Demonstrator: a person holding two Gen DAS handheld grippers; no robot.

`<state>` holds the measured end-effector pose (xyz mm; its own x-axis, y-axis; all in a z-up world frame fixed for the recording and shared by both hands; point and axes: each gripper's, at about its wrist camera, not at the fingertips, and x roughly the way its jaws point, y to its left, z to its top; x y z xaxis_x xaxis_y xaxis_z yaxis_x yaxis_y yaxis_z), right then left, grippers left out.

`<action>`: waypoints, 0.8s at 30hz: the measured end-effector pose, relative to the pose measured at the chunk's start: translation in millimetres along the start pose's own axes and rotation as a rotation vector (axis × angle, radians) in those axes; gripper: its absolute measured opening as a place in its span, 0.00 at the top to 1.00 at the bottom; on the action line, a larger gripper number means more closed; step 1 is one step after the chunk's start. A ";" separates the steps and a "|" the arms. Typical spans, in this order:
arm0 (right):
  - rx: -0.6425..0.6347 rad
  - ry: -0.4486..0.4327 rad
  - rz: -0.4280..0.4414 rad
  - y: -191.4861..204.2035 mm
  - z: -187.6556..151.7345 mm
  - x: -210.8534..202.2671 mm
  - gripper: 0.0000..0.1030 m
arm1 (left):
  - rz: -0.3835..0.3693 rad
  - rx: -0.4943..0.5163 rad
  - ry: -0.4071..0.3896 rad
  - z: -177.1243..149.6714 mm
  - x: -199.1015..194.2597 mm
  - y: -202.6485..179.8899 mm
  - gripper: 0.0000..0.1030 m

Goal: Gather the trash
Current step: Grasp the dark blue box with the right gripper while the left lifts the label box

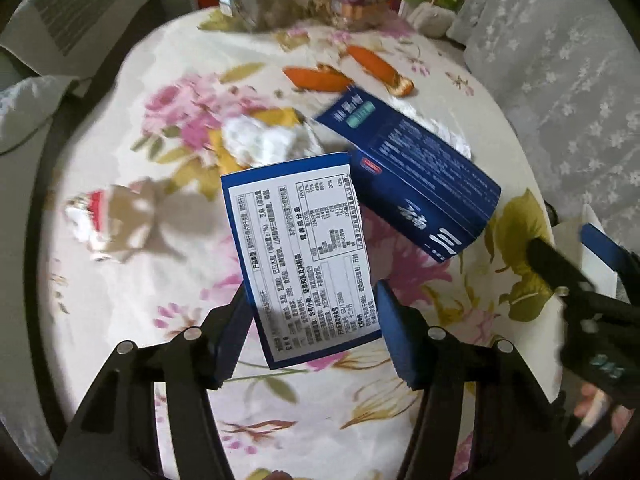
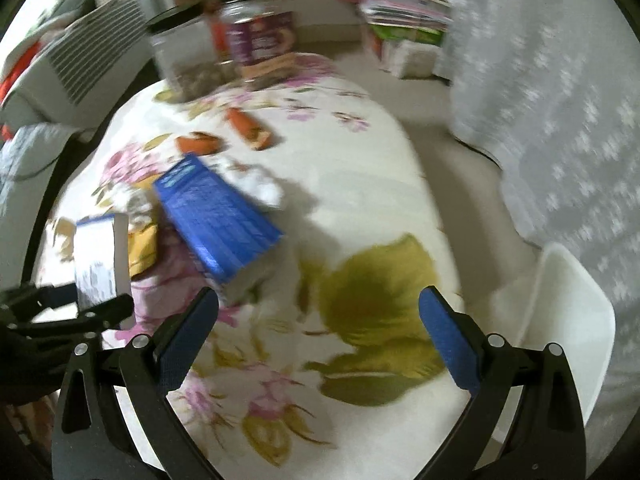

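Several scraps remain on the floral-clothed round table [image 1: 168, 320]: orange peel strips [image 1: 320, 78], crumpled white tissue [image 1: 264, 140], a long blue carton [image 1: 424, 184]. Left gripper [image 1: 310, 320] seems clamped on a small blue-edged label box [image 1: 300, 256] (lifted, apparently); right gripper [image 2: 320, 332] gapes empty

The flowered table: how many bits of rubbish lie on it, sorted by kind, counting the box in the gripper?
Blue boxes: 2, one between the left gripper's fingers, one lying on the table
Orange peel pieces: 2
Crumpled white tissues: 1
Crumpled wrappers: 1
Total: 6
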<state>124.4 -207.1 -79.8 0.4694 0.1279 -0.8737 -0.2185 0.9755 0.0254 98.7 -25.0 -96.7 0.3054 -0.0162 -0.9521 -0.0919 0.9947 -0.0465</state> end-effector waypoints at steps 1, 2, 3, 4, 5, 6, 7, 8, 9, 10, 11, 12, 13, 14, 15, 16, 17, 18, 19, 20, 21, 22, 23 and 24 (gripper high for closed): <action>-0.026 -0.001 0.011 7.5 2.6 2.3 0.07 | 0.015 0.005 -0.018 0.0 -5.1 3.7 0.42; -0.047 -0.002 0.020 14.5 5.4 5.4 0.07 | 0.022 0.008 -0.027 1.4 -6.8 8.2 0.42; -0.056 -0.001 0.024 18.1 6.6 7.2 0.07 | 0.031 0.010 -0.035 1.7 -10.2 11.4 0.42; -0.066 0.000 0.034 22.7 9.4 11.2 0.07 | 0.038 0.011 -0.039 3.0 -10.7 14.9 0.42; -0.071 0.003 0.043 25.8 11.9 14.7 0.07 | 0.043 0.007 -0.043 4.0 -11.5 18.0 0.42; -0.078 0.003 0.054 29.6 15.3 19.5 0.07 | 0.048 0.005 -0.045 3.7 -12.4 21.7 0.41; -0.081 0.003 0.060 31.6 17.4 22.2 0.07 | 0.051 0.002 -0.046 2.4 -13.7 24.0 0.41; -0.086 0.010 0.071 34.5 20.6 26.9 0.07 | 0.053 -0.002 -0.045 3.1 -13.7 28.4 0.41; -0.087 0.016 0.081 36.5 22.2 30.5 0.07 | 0.053 -0.005 -0.043 3.2 -13.3 31.3 0.41; -0.088 0.022 0.095 39.5 25.2 35.6 0.07 | 0.052 -0.009 -0.042 3.4 -12.5 34.7 0.41; -0.091 0.024 0.104 42.7 28.1 40.1 0.07 | 0.053 -0.016 -0.041 3.8 -11.4 38.3 0.41; -0.096 0.024 0.108 45.4 29.8 42.7 0.07 | 0.054 -0.022 -0.041 4.1 -11.3 42.0 0.41; -0.106 0.026 0.115 49.3 32.3 47.3 0.07 | 0.056 -0.025 -0.042 1.6 -13.1 46.3 0.41; -0.115 0.043 0.126 53.3 34.1 53.2 0.07 | 0.061 -0.031 -0.042 2.9 -11.7 50.1 0.41; -0.120 0.060 0.131 55.8 34.6 58.2 0.07 | 0.065 -0.034 -0.042 2.7 -11.6 51.9 0.41; -0.130 0.083 0.133 60.8 34.6 65.7 0.07 | 0.070 -0.039 -0.040 3.7 -10.2 54.4 0.41; -0.134 0.090 0.130 63.5 34.3 70.0 0.07 | 0.072 -0.045 -0.038 4.6 -9.2 56.9 0.41; -0.139 0.095 0.129 65.6 33.9 73.5 0.07 | 0.071 -0.051 -0.038 4.9 -9.3 58.5 0.41; -0.147 0.101 0.128 68.7 32.8 77.3 0.11 | 0.069 -0.057 -0.040 6.1 -9.6 60.4 0.41; -0.152 0.101 0.126 70.9 31.9 79.5 0.17 | 0.068 -0.059 -0.044 6.9 -10.5 61.4 0.41; -0.156 0.103 0.123 72.7 31.5 81.5 0.20 | 0.070 -0.058 -0.053 7.7 -12.2 62.2 0.41; -0.150 0.099 0.128 73.5 31.4 80.3 0.25 | 0.078 -0.052 -0.067 8.4 -15.2 62.1 0.41; -0.142 0.097 0.137 73.4 31.9 77.9 0.29 | 0.084 -0.044 -0.078 8.5 -17.9 62.0 0.41; -0.134 0.096 0.150 73.1 32.2 74.8 0.36 | 0.088 -0.039 -0.088 8.4 -20.6 62.2 0.41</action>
<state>171.1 -120.4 -127.6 0.3405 0.2462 -0.9074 -0.3947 0.9134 0.0997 94.7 38.1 -77.4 0.3760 0.0812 -0.9231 -0.1585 0.9871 0.0223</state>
